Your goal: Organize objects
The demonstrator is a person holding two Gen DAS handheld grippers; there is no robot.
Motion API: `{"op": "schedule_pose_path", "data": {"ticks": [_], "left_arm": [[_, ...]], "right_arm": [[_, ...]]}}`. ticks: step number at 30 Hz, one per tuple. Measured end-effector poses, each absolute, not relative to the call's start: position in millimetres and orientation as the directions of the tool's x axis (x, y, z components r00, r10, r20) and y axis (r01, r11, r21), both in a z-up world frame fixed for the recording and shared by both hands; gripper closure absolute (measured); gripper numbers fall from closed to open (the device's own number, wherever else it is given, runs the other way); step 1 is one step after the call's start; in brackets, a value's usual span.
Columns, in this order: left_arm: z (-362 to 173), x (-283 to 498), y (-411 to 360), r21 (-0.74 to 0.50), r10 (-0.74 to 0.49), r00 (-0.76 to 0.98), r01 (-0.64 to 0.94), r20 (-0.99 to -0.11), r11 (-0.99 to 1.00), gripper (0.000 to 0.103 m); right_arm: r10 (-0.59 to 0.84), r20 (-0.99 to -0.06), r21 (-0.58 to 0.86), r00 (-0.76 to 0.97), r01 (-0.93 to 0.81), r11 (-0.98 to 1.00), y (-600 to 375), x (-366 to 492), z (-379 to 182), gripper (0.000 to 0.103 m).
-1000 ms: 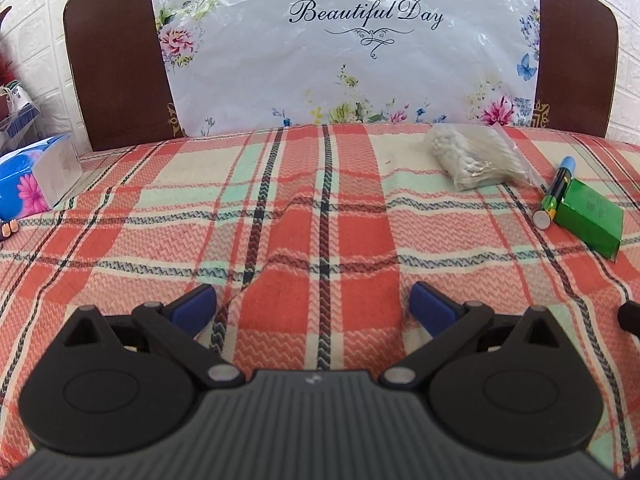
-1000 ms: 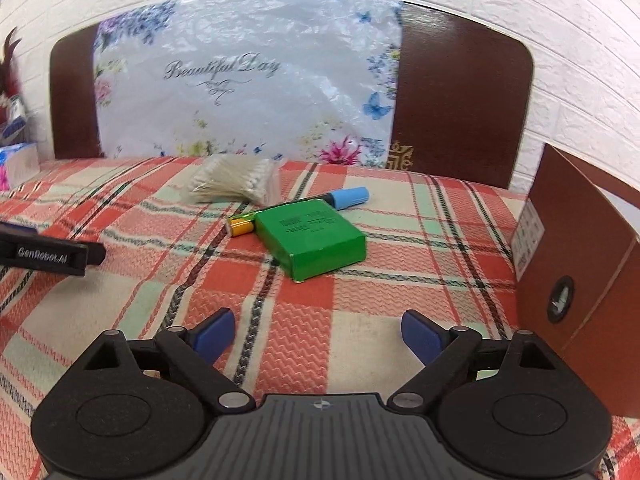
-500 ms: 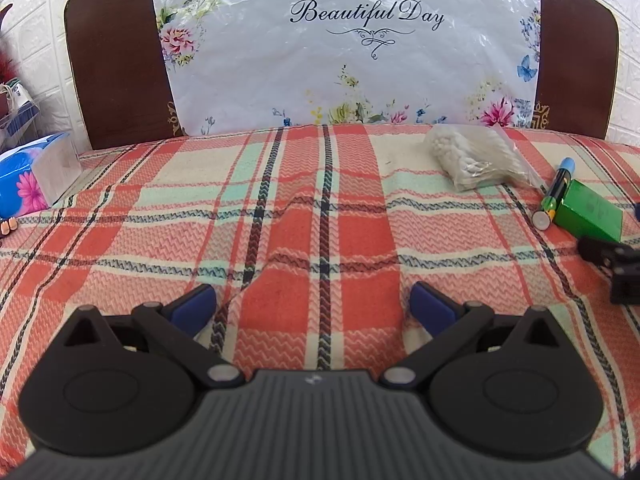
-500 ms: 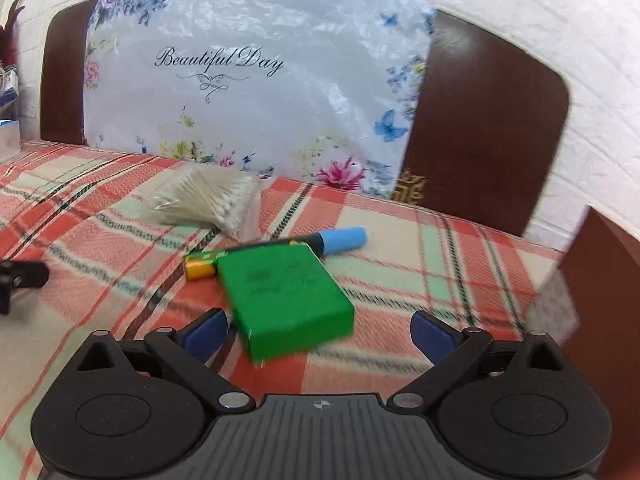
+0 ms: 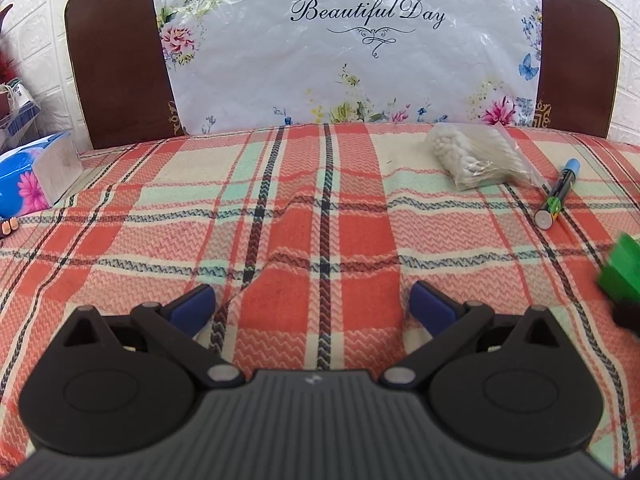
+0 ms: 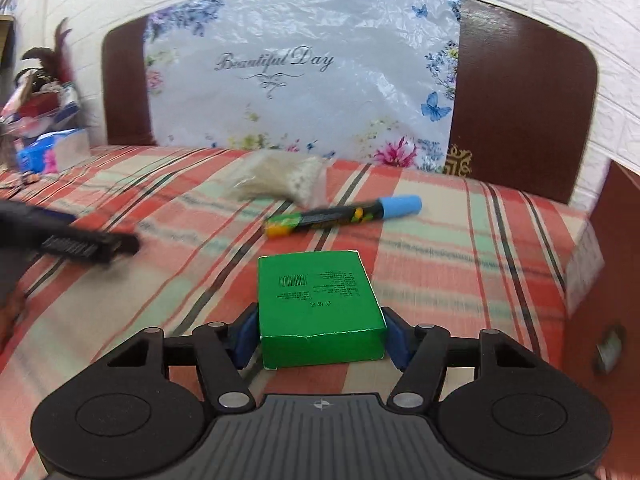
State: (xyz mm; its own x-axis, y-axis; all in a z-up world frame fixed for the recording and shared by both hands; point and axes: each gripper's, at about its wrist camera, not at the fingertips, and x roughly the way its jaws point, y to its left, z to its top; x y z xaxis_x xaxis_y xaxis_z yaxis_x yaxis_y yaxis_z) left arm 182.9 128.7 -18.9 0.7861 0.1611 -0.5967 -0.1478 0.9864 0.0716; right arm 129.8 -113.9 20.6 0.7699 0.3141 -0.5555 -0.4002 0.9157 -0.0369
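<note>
Right tool point(image 6: 322, 336) has the flat green cardboard box point(image 6: 318, 300) squarely between its blue pads point(image 6: 394, 338), and the jaws are closing on it, one pad at each side wall of the box. The near end of the box sits deep in the grip, its printed top with the barcode facing up, above the red, green and cream plaid blanket point(image 6: 440, 264) covering the bed. From the left wrist view the same green box point(image 5: 622, 272) shows as a blurred shape at the far right edge.

Left tool point(image 5: 312, 304) hangs over the plaid blanket with its jaws spread wide and nothing between them, blue pads point(image 5: 430, 304) well apart.

Beyond the box lies a black marker pen with a light blue cap and a yellow end point(image 6: 344, 216), flat on the blanket. Just behind the marker sits a clear plastic bag of white cotton swabs point(image 6: 280, 180), near the headboard. Standing against the dark brown wooden headboard point(image 6: 520, 100) is a white floral plastic sheet printed "Beautiful Day" point(image 6: 300, 92). Far off on the left edge of the bed, a blue tissue pack with pink flowers point(image 5: 36, 178) rests by the white brick wall, and a brown cardboard box point(image 6: 608, 280) stands at the right edge of the right wrist view
</note>
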Motion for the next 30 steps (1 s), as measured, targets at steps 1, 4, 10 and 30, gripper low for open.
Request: {"op": "schedule_pose_path", "data": {"ticks": [1, 4, 10, 30], "left_arm": [[-18.5, 182.3, 128.0, 0.078, 0.168, 0.785, -0.151, -0.596, 0.985, 0.000], [-17.2, 176.2, 123.3, 0.109, 0.207, 0.781, -0.177, -0.589, 0.978, 0.000], [-11.9, 133.1, 105.6, 0.022, 0.152, 0.749, -0.180, -0.645, 0.983, 0.001], [9.5, 84.4, -44.3, -0.350, -0.411, 0.542, 0.217, -0.733, 0.911, 0.046]], "right_arm": [[0.311, -0.558, -0.040, 0.769, -0.399, 0.916, -116.9, 117.2, 20.7, 0.042], [0.300, -0.563, -0.038, 0.770, -0.386, 0.922, -129.5, 78.6, 20.1, 0.042], [0.269, -0.556, -0.031, 0.787, -0.342, 0.939, -154.9, 10.5, 18.0, 0.041], [0.264, -0.509, -0.065, 0.819, -0.343, 0.937, -160.2, -14.0, 15.1, 0.046]]}}
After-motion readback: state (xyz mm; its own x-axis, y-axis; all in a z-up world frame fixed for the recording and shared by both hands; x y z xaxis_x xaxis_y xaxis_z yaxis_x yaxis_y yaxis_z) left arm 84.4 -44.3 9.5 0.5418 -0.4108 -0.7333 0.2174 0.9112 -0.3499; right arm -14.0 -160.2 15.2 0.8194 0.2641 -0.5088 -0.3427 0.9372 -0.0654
